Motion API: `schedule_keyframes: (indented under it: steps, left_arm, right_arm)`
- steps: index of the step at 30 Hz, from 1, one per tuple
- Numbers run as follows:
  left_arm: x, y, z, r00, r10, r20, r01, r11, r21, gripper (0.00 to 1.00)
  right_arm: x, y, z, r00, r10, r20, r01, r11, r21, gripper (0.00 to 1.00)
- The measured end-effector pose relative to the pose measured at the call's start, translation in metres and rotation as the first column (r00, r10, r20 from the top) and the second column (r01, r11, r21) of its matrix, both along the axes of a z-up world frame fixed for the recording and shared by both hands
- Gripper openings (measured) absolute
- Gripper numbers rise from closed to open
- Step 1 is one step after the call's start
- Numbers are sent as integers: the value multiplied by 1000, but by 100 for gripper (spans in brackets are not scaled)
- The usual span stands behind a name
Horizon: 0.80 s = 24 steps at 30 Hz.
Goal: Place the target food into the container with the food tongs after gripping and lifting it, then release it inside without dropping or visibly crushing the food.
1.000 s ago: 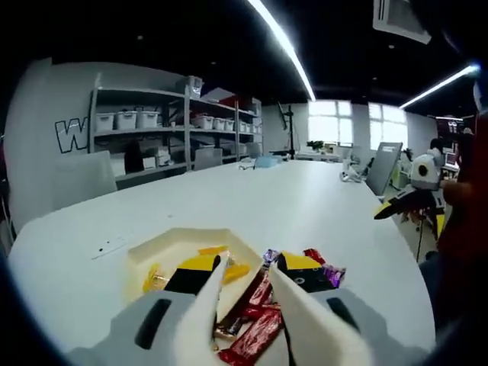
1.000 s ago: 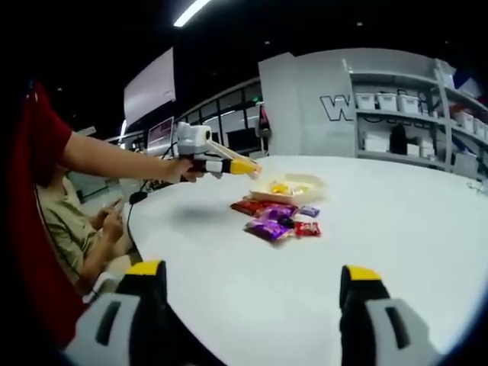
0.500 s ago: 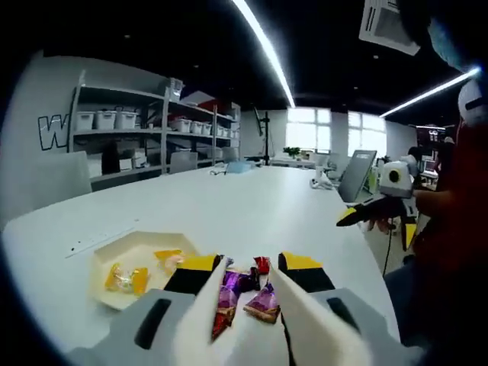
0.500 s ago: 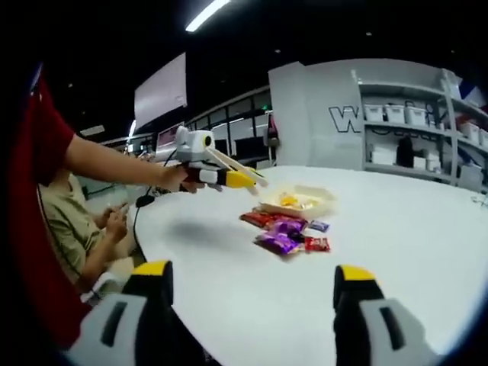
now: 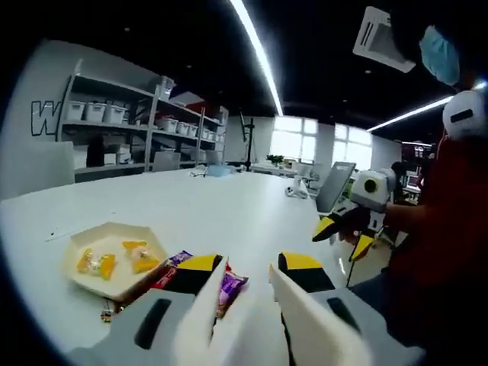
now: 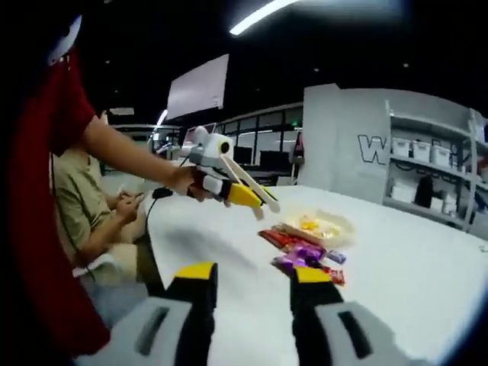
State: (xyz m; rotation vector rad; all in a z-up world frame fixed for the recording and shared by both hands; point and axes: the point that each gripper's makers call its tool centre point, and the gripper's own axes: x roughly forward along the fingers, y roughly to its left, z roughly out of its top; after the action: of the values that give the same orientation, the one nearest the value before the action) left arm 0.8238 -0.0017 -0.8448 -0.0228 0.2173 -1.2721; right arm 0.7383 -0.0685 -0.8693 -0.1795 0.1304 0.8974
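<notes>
Your left gripper [image 5: 244,278], jaws apart w/ tongs, nothing gripped, hovers over wrapped candies [image 5: 229,284]; container [image 5: 110,259] holds some already. Right gripper [image 6: 248,286] open, empty.

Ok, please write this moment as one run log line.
left gripper: open, tongs above wrappers | right gripper: open, empty | tray: holds yellow candies | wrapped snacks: beside tray

The left gripper [image 5: 244,278] has grey moulded arms ending in black jaws with yellow caps, with cream tong blades between them. The right gripper [image 6: 250,288] matches: grey arms, black jaws, yellow tips. The person wears a red sleeve [image 6: 65,114].
</notes>
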Motion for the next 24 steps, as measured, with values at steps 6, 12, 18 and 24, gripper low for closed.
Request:
schedule_keyframes:
  steps: [6,12,18,24]
  left_arm:
    - [-23,-8,2,998,-64,-28,63,998,-31,29]
    - [-44,-18,4,991,-128,-48,125,990,-61,29]
    - [-59,-26,8,981,-180,-71,173,981,-89,29]
    - [-75,-32,12,971,-230,-69,223,970,-100,29]
  right_arm:
    - [1,13,8,998,45,32,-45,999,18,21]
    - [1,24,16,995,82,55,-84,995,46,14]
    - [-6,36,22,988,144,54,-148,986,78,10]
    - [-21,46,32,971,222,85,-231,965,121,1]
